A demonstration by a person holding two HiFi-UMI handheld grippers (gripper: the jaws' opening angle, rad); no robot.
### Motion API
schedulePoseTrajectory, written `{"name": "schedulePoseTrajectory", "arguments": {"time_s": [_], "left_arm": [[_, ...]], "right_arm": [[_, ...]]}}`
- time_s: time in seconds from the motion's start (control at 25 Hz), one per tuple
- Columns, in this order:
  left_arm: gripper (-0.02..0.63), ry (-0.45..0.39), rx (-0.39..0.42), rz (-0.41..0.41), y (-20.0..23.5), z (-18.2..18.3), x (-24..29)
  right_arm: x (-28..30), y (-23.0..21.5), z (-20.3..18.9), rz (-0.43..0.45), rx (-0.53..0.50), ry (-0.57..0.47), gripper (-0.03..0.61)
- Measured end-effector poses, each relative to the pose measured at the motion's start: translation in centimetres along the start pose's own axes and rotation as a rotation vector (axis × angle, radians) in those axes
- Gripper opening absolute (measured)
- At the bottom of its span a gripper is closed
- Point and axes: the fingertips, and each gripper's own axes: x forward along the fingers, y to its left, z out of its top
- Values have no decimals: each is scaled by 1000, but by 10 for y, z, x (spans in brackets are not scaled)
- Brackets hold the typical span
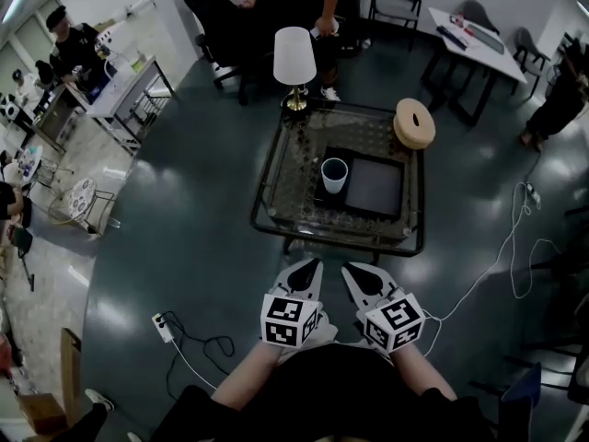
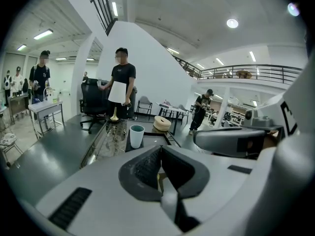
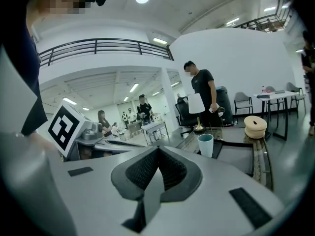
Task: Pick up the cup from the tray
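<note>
Room: open hall with a dark glossy floor (image 1: 184, 201). People (image 1: 74, 49) stand at benches at 10 o'clock and at the far side. A white power strip (image 1: 164, 327) lies on the floor at 9 o'clock of your hands.

Surface: low glass-topped table (image 1: 269, 187) with a black frame, at 12 o'clock of you.

On the table:
- white-shaded lamp (image 1: 294, 61) with a brass foot, far left corner
- tan ring-shaped block (image 1: 414, 122), far right corner
- black tray (image 1: 375, 187), in the middle

Task item: pale cup (image 1: 334, 175), upright with its mouth up, on the tray's left part.

Markings: the only marks you can read are the black-and-white square patterns on your marker cubes (image 1: 291, 320). Other print is too small to tell.

Your left gripper (image 1: 309, 267): jaws together, nothing between them. The cup is well apart at 12 o'clock, beyond the table's near rim.

Your right gripper (image 1: 355, 273): jaws together, nothing between them. The cup is well apart at 11 o'clock.

Both grippers sit side by side, just short of the near rim.
</note>
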Motion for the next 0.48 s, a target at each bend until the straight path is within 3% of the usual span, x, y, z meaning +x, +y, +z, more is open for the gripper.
{"name": "schedulePoseTrajectory", "arguments": {"time_s": [0.48], "left_arm": [[12,14,-17,-8,33,9,29]], "right_arm": [[33,-19,9,-28,8,-5,11]]}}
